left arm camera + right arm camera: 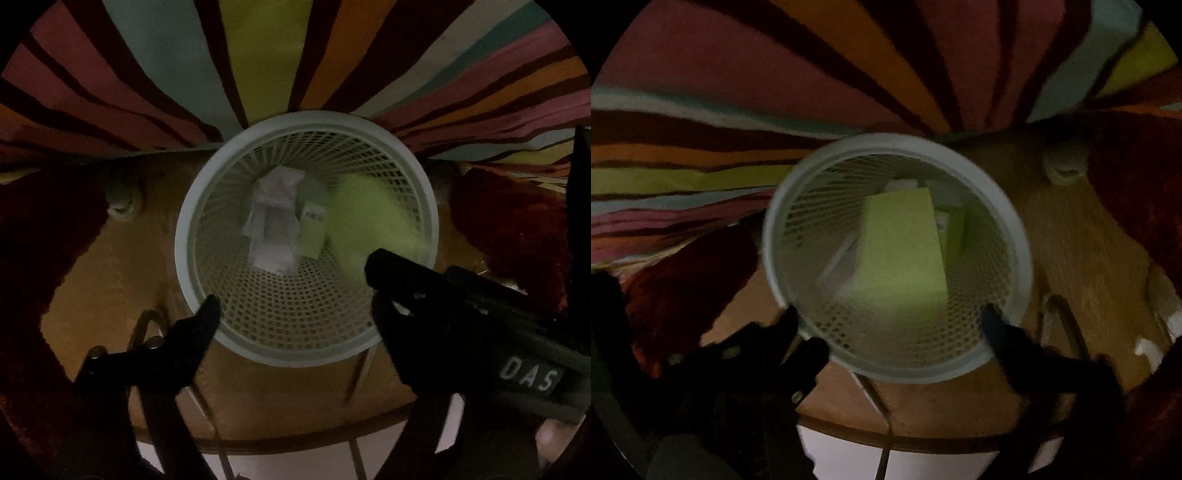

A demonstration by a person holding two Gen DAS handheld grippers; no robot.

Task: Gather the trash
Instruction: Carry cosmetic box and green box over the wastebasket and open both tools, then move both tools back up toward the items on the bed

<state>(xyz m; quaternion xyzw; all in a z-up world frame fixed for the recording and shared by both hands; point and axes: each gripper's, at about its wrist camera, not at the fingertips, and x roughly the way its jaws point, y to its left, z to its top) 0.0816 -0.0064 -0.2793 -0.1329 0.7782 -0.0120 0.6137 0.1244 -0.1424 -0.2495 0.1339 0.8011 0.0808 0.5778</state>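
A white mesh basket [181, 236] stands on a wooden surface, seen from above in both wrist views. Inside lie crumpled white paper [273, 221] and a small green box [312, 229]. A larger lime-green box [901, 243], blurred, sits inside the basket [886, 142] below my right gripper [890, 321], whose fingers stand wide apart at the near rim without touching it. In the left wrist view that green box [369, 218] is a blur at the basket's right wall. My left gripper [295, 312] is open over the near rim, nothing between its fingers. A right gripper finger [380, 262] reaches in from the right.
A striped rug [258, 55] in many colours lies beyond the basket, and a dark red shaggy rug [44, 229] flanks the wooden surface [122, 280]. Thin metal wire legs [147, 325] show near the fingers. A pale round knob [1065, 166] sits on the wood.
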